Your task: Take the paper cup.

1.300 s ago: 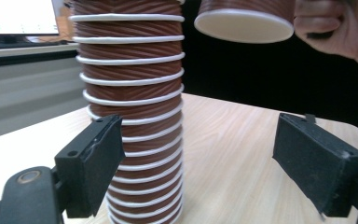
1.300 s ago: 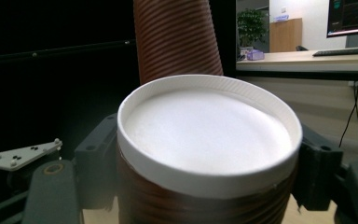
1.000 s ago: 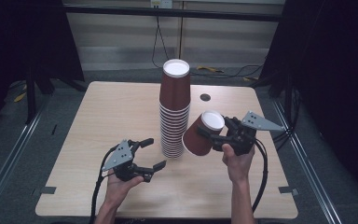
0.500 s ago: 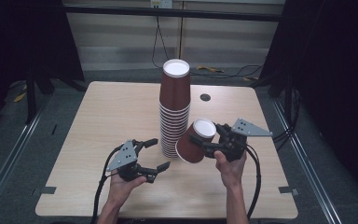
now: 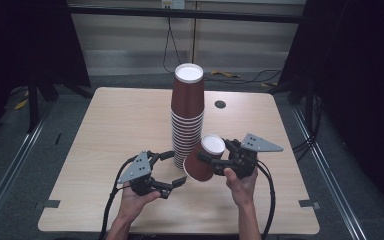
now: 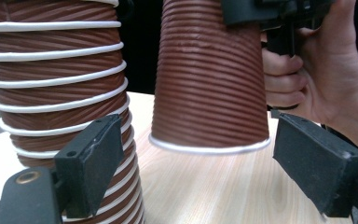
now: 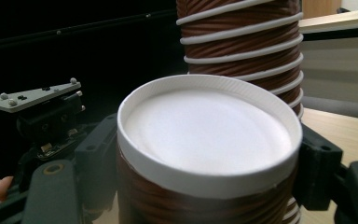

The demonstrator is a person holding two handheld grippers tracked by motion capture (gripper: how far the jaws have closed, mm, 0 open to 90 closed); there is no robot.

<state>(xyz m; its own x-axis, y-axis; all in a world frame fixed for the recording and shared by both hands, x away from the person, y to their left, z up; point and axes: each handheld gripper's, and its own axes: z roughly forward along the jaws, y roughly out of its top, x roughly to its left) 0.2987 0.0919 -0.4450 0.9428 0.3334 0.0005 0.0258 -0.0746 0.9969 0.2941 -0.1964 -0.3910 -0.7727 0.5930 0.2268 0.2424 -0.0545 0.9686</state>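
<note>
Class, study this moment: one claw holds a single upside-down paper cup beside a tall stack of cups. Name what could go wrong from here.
1. The held cup hangs tilted right beside the tall cup stack; a small swing of the right claw could knock the stack over.
2. The jaws pinch thin paper walls near the cup's base; squeezing harder may crush it.
3. The open left claw sits close to the stack's foot and could nudge it.

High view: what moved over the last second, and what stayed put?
The right gripper, shut on the loose cup, came down and toward the person, bringing the upside-down cup closer to the table beside the stack. The left gripper shifted slightly right, jaws open. The stack did not move.
</note>
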